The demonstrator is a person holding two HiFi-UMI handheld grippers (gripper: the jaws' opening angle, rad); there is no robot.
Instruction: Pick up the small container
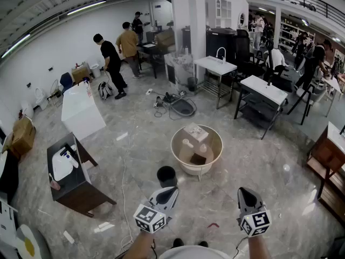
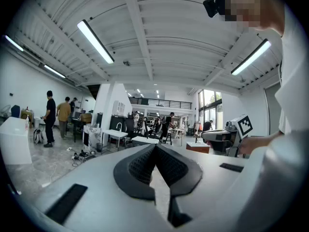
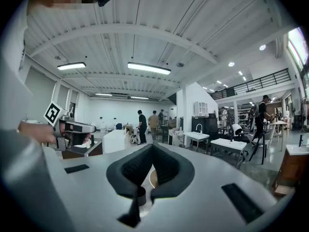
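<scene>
Left tool (image 1: 171, 191), right tool (image 1: 245, 192): level, closed.

Two claws (image 1: 171, 190) (image 1: 244, 190), one small black container (image 1: 166, 175), one round tub (image 1: 181, 166)

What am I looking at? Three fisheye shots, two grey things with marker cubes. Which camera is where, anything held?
No robot: a person carries two two-jaw grippers. The head view looks down from a head camera on the left gripper and right gripper, each carrying a marker cube. The other two views come from cameras riding on the grippers and look along their jaws. Both are shut and hold nothing. On the marble floor ahead stand a small black container and, beyond it, a round beige tub with pale items inside.
</scene>
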